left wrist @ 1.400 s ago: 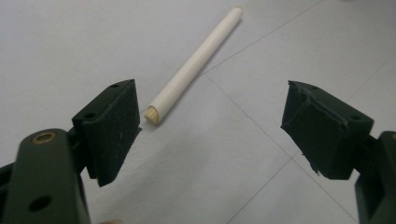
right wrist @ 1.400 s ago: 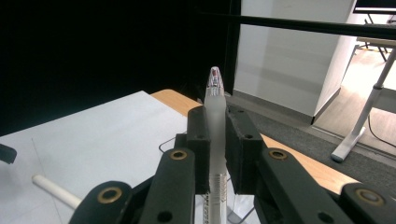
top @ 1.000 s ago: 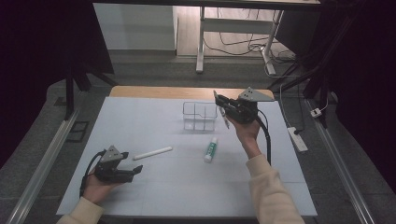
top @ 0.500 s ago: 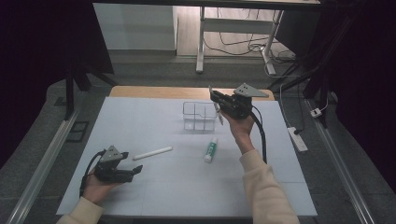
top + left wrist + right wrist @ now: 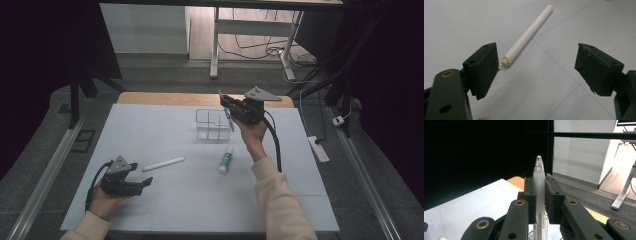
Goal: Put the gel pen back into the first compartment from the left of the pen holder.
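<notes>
One frosted pen (image 5: pixel 539 195) clamped mid-barrel in right gripper (image 5: pixel 229 111), raised over the clear divided organiser (image 5: pixel 212 125). Light, stiff, smooth plastic; likely to slip, so mid-barrel hold seems sound. Organiser compartments look empty. Left gripper (image 5: pixel 536 68) jaws wide apart, holding nothing, near the white stick (image 5: pixel 527 35). Green-labelled tube (image 5: pixel 225 161) lies on the table (image 5: pixel 150 130)

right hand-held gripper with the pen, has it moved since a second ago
Yes. The right hand-held gripper, shut on the pen, has drifted left in the high view, closer over the clear organizer.
</notes>
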A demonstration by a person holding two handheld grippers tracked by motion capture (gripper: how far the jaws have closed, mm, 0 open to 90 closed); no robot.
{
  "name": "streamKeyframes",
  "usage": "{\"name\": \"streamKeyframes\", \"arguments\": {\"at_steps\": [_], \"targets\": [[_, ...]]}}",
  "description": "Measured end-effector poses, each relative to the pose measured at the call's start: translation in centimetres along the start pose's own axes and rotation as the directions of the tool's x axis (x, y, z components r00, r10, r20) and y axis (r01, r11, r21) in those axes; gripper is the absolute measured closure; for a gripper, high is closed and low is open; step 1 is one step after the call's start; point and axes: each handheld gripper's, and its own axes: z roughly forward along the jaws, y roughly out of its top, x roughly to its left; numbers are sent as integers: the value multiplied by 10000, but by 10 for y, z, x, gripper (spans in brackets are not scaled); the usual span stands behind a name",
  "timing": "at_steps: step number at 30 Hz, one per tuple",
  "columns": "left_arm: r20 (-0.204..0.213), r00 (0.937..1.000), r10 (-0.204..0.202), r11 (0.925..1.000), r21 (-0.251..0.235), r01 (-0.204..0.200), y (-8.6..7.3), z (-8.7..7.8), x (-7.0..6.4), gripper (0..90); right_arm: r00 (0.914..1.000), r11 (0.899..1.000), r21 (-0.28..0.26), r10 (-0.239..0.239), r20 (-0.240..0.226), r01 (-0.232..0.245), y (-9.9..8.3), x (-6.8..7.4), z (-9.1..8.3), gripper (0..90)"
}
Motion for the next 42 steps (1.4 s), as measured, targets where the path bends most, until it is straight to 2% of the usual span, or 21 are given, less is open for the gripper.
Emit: {"name": "streamKeyframes", "arguments": {"at_steps": [17,42], "targets": [[40,10000,-24,10000,47,24,0,1,0,192,9998,9999,-52,161,-74,-161,3,2,21,798],[81,9999,-69,10000,51,68,0,1,1,192,9997,9995,-170,262,29,-262,13,3,39,798]]}}
